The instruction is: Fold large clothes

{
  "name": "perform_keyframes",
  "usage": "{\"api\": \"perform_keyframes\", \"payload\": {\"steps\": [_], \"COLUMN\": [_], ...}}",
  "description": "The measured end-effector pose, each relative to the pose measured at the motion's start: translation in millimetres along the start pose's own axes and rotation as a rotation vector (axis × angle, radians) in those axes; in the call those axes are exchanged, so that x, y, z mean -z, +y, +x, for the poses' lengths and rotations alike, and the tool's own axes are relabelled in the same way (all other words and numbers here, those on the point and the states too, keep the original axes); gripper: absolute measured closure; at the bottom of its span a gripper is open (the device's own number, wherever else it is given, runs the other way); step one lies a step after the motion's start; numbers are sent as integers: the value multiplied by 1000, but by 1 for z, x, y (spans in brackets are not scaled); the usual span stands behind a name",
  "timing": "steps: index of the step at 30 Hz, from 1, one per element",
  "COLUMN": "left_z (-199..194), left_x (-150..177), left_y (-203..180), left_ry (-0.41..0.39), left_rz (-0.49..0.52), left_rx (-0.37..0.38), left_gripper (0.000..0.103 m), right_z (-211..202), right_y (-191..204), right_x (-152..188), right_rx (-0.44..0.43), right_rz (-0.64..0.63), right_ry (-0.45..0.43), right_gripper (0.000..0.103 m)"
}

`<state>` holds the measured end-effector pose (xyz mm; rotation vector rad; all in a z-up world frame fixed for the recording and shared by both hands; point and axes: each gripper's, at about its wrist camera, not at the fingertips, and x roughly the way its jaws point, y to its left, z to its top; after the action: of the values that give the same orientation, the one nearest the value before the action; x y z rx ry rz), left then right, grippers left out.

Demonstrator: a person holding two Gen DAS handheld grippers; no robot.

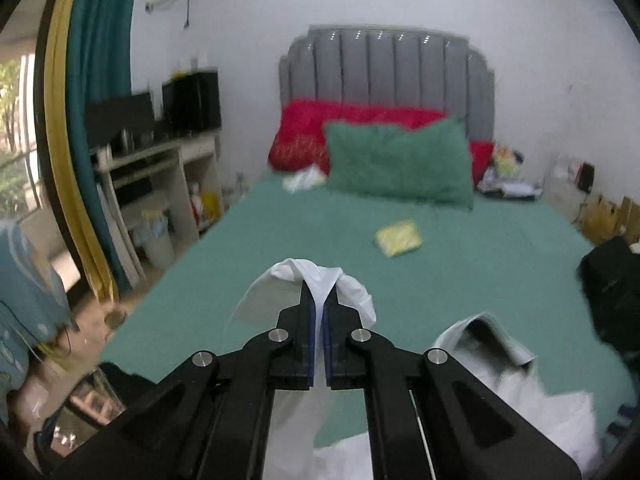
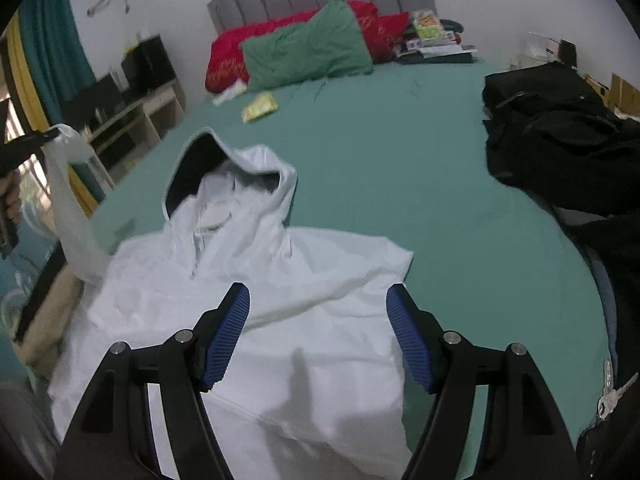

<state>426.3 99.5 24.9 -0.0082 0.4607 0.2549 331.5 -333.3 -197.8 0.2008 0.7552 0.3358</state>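
Left gripper (image 1: 319,300) clamped on white hoodie (image 2: 248,300) sleeve, apparently lifted, right gripper (image 2: 318,304) spread wide above hoodie body, nothing between pads, green bed sheet (image 2: 400,152) ahead

A white hoodie (image 2: 256,304) lies front up on the green sheet, hood (image 2: 236,164) spread open toward the pillows, dark inside. One sleeve (image 2: 70,216) rises off the bed at the left — stretched taut, its cuff (image 1: 320,280) bunched and pinched.

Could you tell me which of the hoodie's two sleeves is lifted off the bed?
The sleeve pinched in the left tongs; the other isn't visibly raised.
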Motion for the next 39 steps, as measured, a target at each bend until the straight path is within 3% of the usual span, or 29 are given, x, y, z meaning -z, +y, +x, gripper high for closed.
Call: {"api": "perform_keyframes", "payload": {"steps": [2, 5, 7, 8, 9, 11, 15, 19, 22, 26, 30, 33, 35, 37, 38, 39], "left_z": [-19, -44, -47, -49, -51, -56, -60, -34, -18, 9, 34, 30, 31, 33, 36, 37], "left_x": [-1, 26, 66, 85, 118, 161, 204, 204, 208, 224, 240, 236, 235, 240, 243, 247], "left_y": [-27, -86, -140, -155, -176, -189, -152, -81, -37, 1, 10, 13, 13, 11, 10, 8], "left_ry": [-1, 82, 228, 292, 393, 501, 579, 514, 496, 456, 532, 511, 520, 538, 562, 583], "left_rz": [-6, -16, 47, 69, 95, 127, 172, 153, 61, 31, 4, 28, 16, 17, 27, 33], "left_rx": [54, 216, 377, 441, 523, 570, 536, 390, 345, 295, 309, 337, 377, 389, 389, 388], "left_gripper": [99, 98, 77, 53, 46, 46, 46, 46, 46, 46, 46, 46, 46, 46, 46, 46], "right_z": [-7, -19, -25, -28, -31, -37, -39, -17, 9, 53, 92, 121, 145, 166, 178, 183], "right_y": [-8, -20, -30, -36, -41, -49, -61, -52, -34, 3, 51, 96, 121, 134, 136, 132], "right_x": [-1, 0, 1, 1, 2, 3, 4, 8, 12, 2, -15, -28, -34, -31, -26, -23], "right_rx": [-17, -27, -32, -34, -29, -24, -14, -29, -42, -9, -23, -13, 44, 132, 196, 200], "right_rz": [32, 72, 101, 118, 133, 151, 192, 189, 143, 13, -64, -151, -208, -279, -328, -328], "right_ry": [-14, -28, -30, -25, -23, -26, -29, 15, 44, 79, 106, 127, 154, 203, 244, 268], "right_gripper": [32, 32, 32, 32, 32, 32, 32, 32, 32, 32, 32, 32, 33, 62, 84, 87]}}
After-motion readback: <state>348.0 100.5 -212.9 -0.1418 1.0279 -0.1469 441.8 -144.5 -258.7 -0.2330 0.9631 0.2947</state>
